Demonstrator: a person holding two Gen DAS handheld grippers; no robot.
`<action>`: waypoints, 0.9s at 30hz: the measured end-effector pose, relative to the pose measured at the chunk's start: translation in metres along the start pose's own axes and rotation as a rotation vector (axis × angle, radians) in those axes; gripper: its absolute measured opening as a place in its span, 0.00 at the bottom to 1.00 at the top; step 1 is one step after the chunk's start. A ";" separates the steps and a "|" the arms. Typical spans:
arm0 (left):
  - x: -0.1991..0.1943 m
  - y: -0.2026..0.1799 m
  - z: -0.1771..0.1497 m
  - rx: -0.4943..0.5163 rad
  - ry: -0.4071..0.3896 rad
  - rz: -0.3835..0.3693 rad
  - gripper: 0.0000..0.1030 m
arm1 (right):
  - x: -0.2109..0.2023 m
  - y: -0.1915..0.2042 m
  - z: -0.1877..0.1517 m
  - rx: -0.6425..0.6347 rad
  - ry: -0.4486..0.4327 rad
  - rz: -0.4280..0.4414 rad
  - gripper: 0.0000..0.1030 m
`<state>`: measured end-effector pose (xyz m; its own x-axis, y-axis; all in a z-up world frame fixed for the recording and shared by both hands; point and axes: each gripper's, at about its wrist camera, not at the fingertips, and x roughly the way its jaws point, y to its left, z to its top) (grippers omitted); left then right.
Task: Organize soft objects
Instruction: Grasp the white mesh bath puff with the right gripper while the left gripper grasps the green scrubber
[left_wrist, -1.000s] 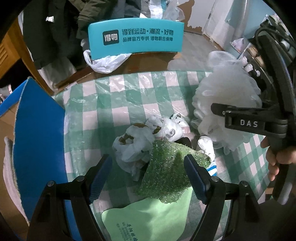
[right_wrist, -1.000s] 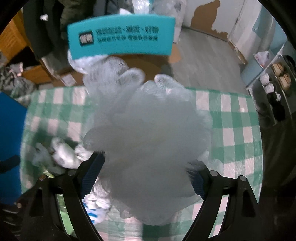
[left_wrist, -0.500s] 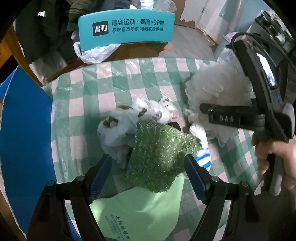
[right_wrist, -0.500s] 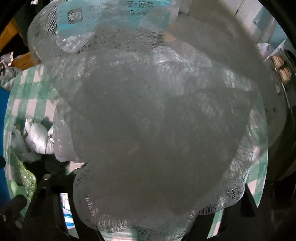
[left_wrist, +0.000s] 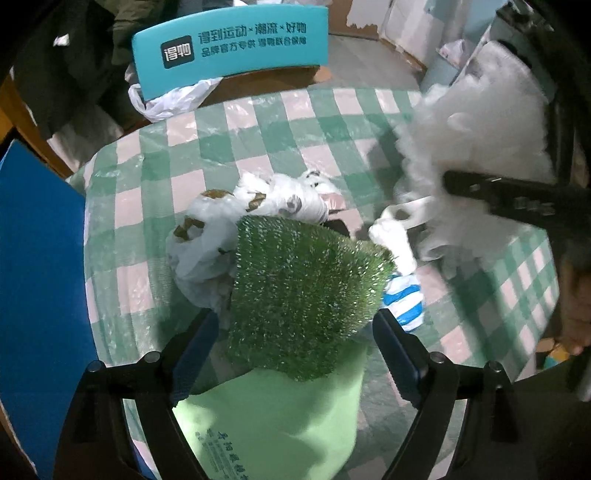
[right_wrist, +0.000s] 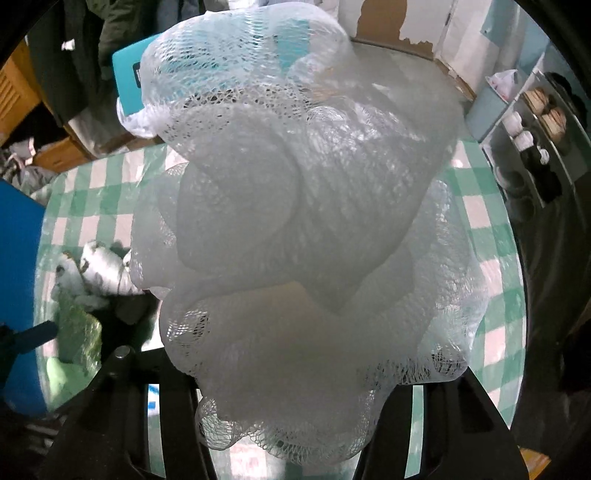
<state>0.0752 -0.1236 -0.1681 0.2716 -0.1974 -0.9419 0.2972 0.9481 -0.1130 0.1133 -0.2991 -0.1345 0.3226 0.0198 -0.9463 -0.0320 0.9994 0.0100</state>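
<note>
My right tool (right_wrist: 288, 424) had just been closing and pinched the white mesh loofah (right_wrist: 295, 221), lifted above the checked surface (left_wrist: 258, 140). Left tool (left_wrist: 295, 354) had just spread wider, jaws flanking the green scrubber (left_wrist: 303, 295), pads not pressing it.

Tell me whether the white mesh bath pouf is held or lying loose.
Held: the white mesh pouf bulges up between the right gripper arms, whose jaws have just been closing.
</note>
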 end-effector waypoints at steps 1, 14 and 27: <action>0.003 -0.002 -0.001 0.008 0.006 0.012 0.84 | -0.002 -0.001 -0.001 0.006 0.001 0.008 0.50; -0.003 0.002 -0.013 0.019 -0.031 0.013 0.36 | -0.039 0.008 -0.022 0.008 -0.056 0.048 0.49; -0.050 0.013 -0.024 0.006 -0.125 -0.003 0.15 | -0.069 0.026 -0.022 -0.020 -0.127 0.073 0.48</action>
<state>0.0435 -0.0952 -0.1303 0.3823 -0.2305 -0.8948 0.3038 0.9459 -0.1139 0.0698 -0.2747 -0.0757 0.4355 0.0974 -0.8949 -0.0783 0.9945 0.0701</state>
